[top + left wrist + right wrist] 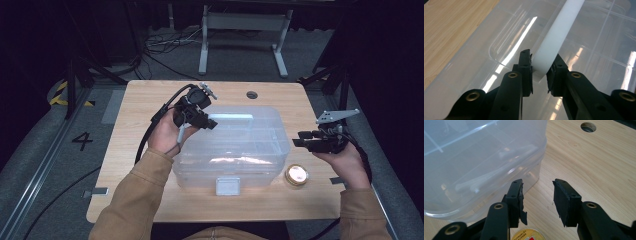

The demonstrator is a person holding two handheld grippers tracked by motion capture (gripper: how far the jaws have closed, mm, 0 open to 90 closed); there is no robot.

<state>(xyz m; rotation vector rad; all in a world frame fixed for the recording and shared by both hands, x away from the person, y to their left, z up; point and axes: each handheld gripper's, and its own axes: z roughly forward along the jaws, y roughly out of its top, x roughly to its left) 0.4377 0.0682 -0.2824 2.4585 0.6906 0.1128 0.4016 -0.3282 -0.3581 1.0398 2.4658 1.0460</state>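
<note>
Left gripper (539, 72) clamped on white handle (556, 37) atop clear box (260, 145) mid-table, right gripper (537, 195) open, empty beside it; lift handle straight, steadily, latch (227, 186) apparently closed.

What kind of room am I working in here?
Probably a lab or recording studio: a small wooden table ringed by dark curtains, tripod legs, floor cables and a taped number four.

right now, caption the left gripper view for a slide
Left gripper clamps the white handle on the clear box's lid.
</note>
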